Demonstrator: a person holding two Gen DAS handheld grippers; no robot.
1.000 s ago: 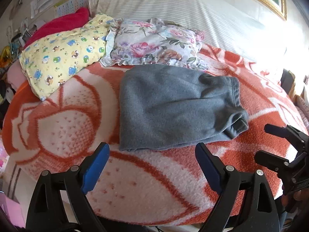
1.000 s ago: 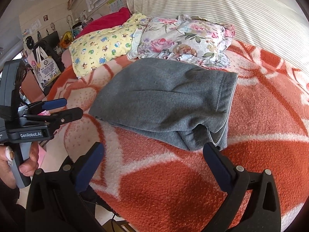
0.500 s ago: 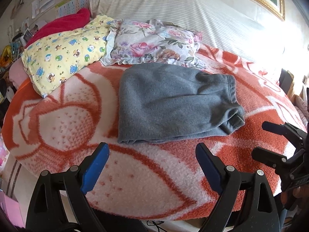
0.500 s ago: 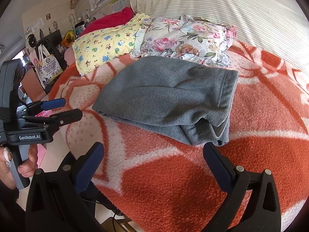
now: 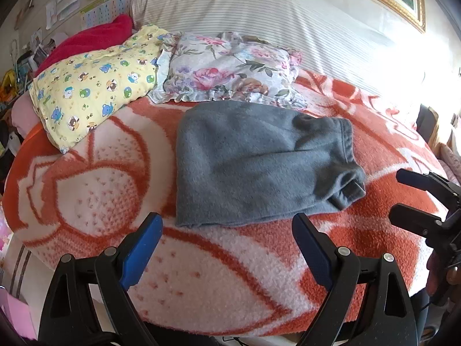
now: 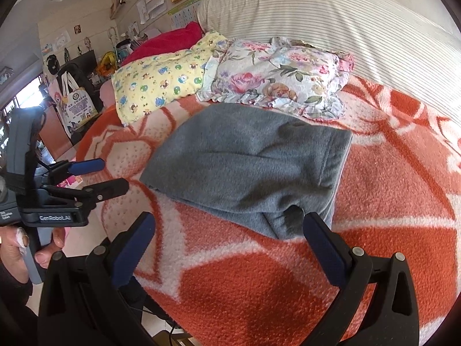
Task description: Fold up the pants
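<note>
Grey fleece pants (image 5: pixel 253 161) lie folded into a compact rectangle on the orange and white blanket (image 5: pixel 95 190), waistband and cuffs at the right. They also show in the right wrist view (image 6: pixel 253 167). My left gripper (image 5: pixel 227 245) is open and empty, held back from the pants' near edge. My right gripper (image 6: pixel 230 242) is open and empty, just short of the pants' near right corner. Each gripper shows in the other's view: the right one (image 5: pixel 403 196) at the far right, the left one (image 6: pixel 109 176) at the left.
A yellow animal-print pillow (image 5: pixel 95 86) and a floral pillow (image 5: pixel 230 69) lie behind the pants, with a red blanket (image 5: pixel 92 40) at the back left. A striped headboard cushion (image 5: pixel 259 14) runs behind. The bed edge drops off in front; cluttered furniture (image 6: pixel 75 86) stands left.
Both grippers have drawn back and risen slightly from the pants, staying open. The pants have not moved.
</note>
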